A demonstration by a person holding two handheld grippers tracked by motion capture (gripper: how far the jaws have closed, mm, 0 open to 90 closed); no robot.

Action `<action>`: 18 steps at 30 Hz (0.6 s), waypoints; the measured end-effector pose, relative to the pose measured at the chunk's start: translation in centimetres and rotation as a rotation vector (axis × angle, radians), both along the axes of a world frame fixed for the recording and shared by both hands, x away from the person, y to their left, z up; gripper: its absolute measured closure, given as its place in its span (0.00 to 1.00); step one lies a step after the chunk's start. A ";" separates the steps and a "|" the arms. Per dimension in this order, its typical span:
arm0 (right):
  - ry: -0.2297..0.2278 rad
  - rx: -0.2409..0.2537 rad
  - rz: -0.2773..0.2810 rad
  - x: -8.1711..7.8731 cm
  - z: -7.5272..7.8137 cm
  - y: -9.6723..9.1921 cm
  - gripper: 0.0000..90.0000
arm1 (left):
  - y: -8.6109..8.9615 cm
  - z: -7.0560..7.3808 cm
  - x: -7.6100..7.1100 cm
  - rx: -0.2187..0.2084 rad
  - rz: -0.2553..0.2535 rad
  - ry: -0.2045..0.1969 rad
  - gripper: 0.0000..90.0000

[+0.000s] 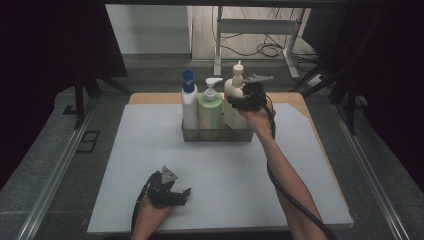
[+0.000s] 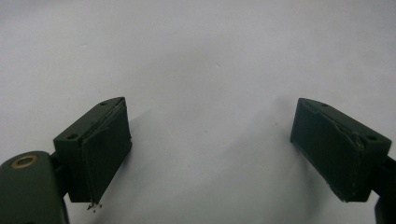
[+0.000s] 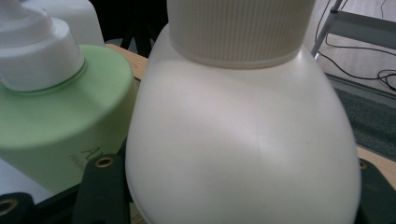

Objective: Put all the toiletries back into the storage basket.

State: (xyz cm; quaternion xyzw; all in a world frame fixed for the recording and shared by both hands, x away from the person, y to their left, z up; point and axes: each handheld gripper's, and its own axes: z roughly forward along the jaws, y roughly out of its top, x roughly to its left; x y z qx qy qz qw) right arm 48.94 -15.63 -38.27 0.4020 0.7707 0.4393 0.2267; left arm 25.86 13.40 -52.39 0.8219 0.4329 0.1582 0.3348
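Observation:
Three pump bottles stand in a clear bin (image 1: 217, 135) at the far middle of the white mat (image 1: 150, 150): a white bottle with a blue cap (image 1: 189, 105), a green bottle (image 1: 210, 111) and a cream bottle (image 1: 231, 117). My right gripper (image 1: 244, 101) is shut on the cream bottle's upper body from the right side. In the right gripper view the cream bottle (image 3: 243, 140) sits between the jaws, one finger (image 3: 100, 193) against its left flank, with the green bottle (image 3: 60, 121) beside it. My left gripper (image 1: 181, 196) rests open on the near mat, nothing between its jaws (image 2: 210, 126).
A wooden tabletop (image 1: 295, 102) shows past the mat's far edge. Metal rails (image 1: 60, 170) run along both sides of the table. A desk frame and cables (image 1: 265, 47) lie on the floor beyond.

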 end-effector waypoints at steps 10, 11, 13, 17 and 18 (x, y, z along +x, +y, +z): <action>0.017 -0.009 0.008 -0.2 -0.6 0.0 0.43 | 0.0 0.0 0.0 0.001 -0.001 0.001 0.13; 0.021 -0.010 0.007 -0.3 -0.6 0.1 0.43 | 0.0 0.0 0.0 0.001 -0.001 0.001 0.13; 0.023 -0.015 0.008 -0.3 -0.8 0.1 0.43 | 0.0 0.0 0.0 0.001 -0.001 0.001 0.13; 0.034 -0.021 0.007 -0.4 -1.2 0.2 0.43 | 0.0 0.0 0.0 0.001 -0.001 0.001 0.13; 0.037 -0.024 0.006 -0.4 -1.3 0.2 0.43 | 0.0 0.0 0.0 0.001 0.000 0.001 0.13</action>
